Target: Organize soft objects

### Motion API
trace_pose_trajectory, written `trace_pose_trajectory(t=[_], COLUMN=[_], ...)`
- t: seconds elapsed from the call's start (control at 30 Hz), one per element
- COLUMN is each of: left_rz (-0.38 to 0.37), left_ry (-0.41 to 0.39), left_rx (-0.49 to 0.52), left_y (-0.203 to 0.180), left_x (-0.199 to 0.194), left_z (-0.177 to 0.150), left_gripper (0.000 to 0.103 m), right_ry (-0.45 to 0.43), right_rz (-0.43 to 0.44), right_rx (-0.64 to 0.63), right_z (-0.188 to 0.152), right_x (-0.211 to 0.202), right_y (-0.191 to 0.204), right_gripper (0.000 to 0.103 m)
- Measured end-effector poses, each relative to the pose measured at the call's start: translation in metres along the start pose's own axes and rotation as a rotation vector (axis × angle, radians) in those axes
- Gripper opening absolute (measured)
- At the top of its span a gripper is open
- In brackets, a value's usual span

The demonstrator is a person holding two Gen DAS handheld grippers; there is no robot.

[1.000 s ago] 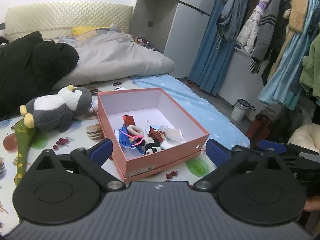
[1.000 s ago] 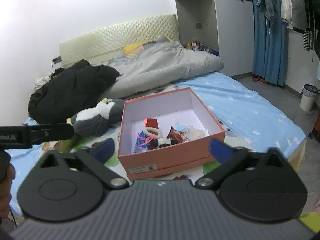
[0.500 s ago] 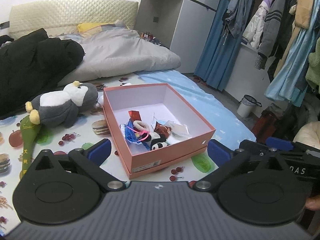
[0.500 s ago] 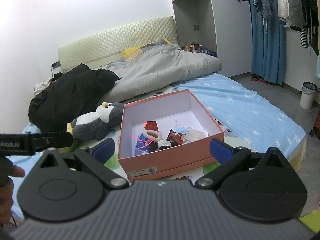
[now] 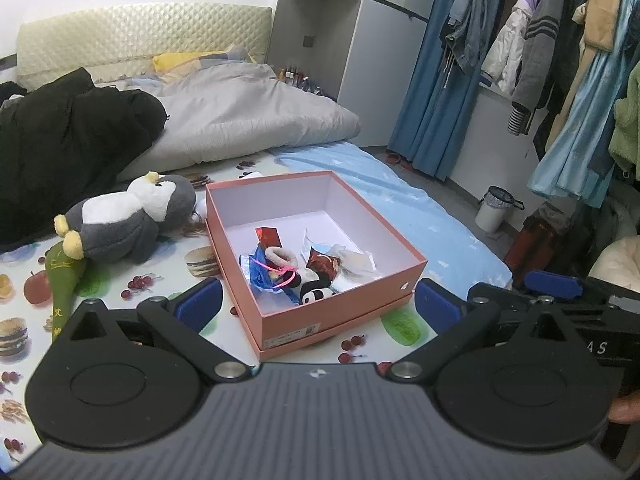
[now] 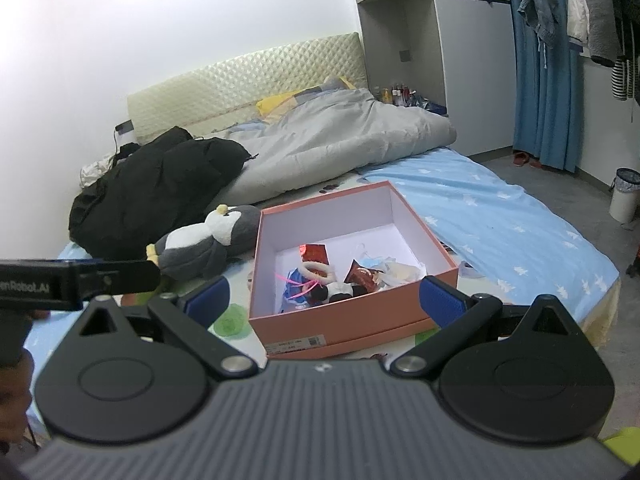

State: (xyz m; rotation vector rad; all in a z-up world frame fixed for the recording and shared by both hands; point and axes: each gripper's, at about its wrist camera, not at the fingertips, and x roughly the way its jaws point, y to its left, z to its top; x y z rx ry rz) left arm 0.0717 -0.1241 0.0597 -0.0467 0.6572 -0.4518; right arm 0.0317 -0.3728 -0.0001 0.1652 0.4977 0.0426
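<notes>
- Penguin plush (image 5: 128,222) lies on its side on the fruit-print mat (image 5: 32,288), just left of the pink box (image 5: 344,312), near it, outside.
- Box holds small items already: a panda toy (image 5: 316,290) and wrappers.
- Left gripper (image 5: 318,304) spread wide, empty, held above the box's near edge.
- Right gripper (image 6: 322,298) also spread wide, empty, facing the box.
- Step, as I judge it: approach. Next likely swing left and pinch the penguin's soft body, then lift it into the box.
- Bedroom: grey duvet (image 5: 248,120), black jacket (image 5: 68,148), blue sheet (image 5: 424,216), hanging clothes (image 5: 560,40) at right.
</notes>
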Motion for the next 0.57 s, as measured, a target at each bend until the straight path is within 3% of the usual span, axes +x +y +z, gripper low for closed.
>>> trace_pose_trajectory(t=[0.57], left_rz=[-0.006], left_ry=[0.009], left_rx=[-0.041], left_y=[0.0056], left_x=[0.0015], left_z=[0.0001], left_gripper=[0.103], right_ry=[0.005], right_rz=[-0.006], right_rx=[0.019], right_z=[0.0033], right_x=[0.0013], right_y=[0.0012], right_gripper=[0.103])
